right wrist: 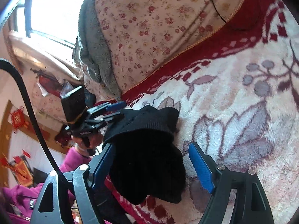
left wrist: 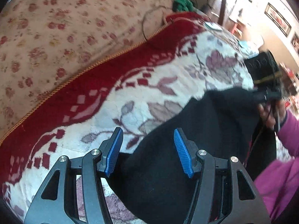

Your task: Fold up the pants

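Black knit pants (left wrist: 188, 136) lie bunched on a white and red floral blanket (left wrist: 115, 100). My left gripper (left wrist: 147, 138) is open, its blue pads either side of the pants' near edge, nothing clamped. In the right wrist view the pants (right wrist: 149, 149) lie between the open pads of my right gripper (right wrist: 149, 155), ribbed cuff folded over at the top. The left gripper (right wrist: 114, 110) shows there at the cuff's left side, fingers apart. The right gripper (left wrist: 269, 93) shows blurred at the pants' far right end in the left wrist view.
A beige flowered sheet (left wrist: 56, 28) lies beyond the blanket's gold-trimmed edge. A grey fleece (right wrist: 93, 43) hangs at its left. A green cloth (left wrist: 182, 3) sits far back. My pink sleeve (left wrist: 280, 168) is at the right. A black cable (right wrist: 31, 115) crosses the left.
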Demonstrator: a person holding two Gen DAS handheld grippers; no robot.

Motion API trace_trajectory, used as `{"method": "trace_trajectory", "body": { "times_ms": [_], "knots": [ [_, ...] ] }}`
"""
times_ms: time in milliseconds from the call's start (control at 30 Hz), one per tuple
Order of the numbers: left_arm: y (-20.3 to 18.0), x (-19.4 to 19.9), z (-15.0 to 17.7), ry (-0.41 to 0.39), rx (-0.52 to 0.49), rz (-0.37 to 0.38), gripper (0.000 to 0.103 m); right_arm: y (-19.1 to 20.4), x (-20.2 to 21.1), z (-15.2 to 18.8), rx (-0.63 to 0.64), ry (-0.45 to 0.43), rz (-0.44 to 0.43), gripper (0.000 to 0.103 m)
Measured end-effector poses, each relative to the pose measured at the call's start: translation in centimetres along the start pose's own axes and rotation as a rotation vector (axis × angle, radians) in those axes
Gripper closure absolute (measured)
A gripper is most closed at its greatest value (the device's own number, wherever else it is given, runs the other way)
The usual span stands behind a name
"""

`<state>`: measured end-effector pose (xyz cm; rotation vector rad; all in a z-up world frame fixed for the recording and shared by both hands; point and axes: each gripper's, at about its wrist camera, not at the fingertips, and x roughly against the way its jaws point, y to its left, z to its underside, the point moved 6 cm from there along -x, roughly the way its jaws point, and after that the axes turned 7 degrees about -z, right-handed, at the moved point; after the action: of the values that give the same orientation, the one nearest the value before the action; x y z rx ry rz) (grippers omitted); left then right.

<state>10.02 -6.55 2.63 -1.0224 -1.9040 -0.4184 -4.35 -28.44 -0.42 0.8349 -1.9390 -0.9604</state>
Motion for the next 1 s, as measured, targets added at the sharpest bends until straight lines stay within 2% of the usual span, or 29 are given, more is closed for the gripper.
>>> {"method": "trace_trajectory", "body": {
  "times_ms": [67,100,133,267,400,500,533,567,600,667,700,733,800,867,1000],
  "knots": [
    [0.0,0.2,0.0,0.01,-0.027,0.031,0.046,-0.1,0.0,0.0,-0.016,0.007,-0.025,0.021],
    [0.0,0.2,-0.1,0.015,-0.034,0.04,0.044,-0.3,-0.1,0.1,-0.022,0.015,-0.035,0.021],
    [0.2,0.2,-0.2,0.025,-0.042,0.041,0.037,-0.3,-0.2,0.2,-0.024,0.018,-0.037,0.021],
    [1.0,0.0,-0.6,0.062,-0.026,0.073,0.033,0.3,0.1,0.0,-0.003,0.004,-0.06,0.02],
    [0.6,-1.3,0.2,0.109,-0.099,0.03,0.032,0.4,-0.2,0.0,0.033,0.014,0.001,0.018],
    [0.3,-1.1,0.8,0.08,-0.131,-0.013,0.034,0.5,-0.9,-0.1,0.075,0.016,0.072,0.019],
    [0.1,-0.9,1.1,0.064,-0.152,-0.039,0.041,0.4,-1.3,-0.1,0.091,0.021,0.103,0.022],
    [0.0,-0.9,1.5,0.062,-0.16,-0.046,0.045,0.5,-1.8,-0.1,0.113,0.027,0.126,0.043],
    [-0.1,-0.9,1.8,0.049,-0.167,-0.065,0.045,0.8,-2.5,0.0,0.141,0.039,0.131,0.073],
    [0.3,-0.5,2.5,0.014,-0.149,-0.083,0.052,1.6,-3.6,0.0,0.219,0.052,0.188,0.085],
    [0.7,-0.3,2.6,0.003,-0.125,-0.095,0.054,2.3,-3.8,-0.2,0.266,0.041,0.2,0.089],
    [1.2,0.0,2.8,-0.009,-0.103,-0.109,0.063,3.1,-4.1,-0.4,0.292,0.036,0.196,0.091],
    [3.0,0.8,3.4,-0.034,-0.019,-0.113,0.066,4.3,-4.5,-1.2,0.319,0.032,0.179,0.092],
    [4.3,1.3,4.2,-0.046,0.046,-0.119,0.076,4.8,-5.3,-1.8,0.321,0.042,0.146,0.092],
    [5.0,1.3,5.4,-0.055,0.104,-0.162,0.076,2.6,-7.1,-2.6,0.288,0.059,0.228,0.091]
  ]
}}
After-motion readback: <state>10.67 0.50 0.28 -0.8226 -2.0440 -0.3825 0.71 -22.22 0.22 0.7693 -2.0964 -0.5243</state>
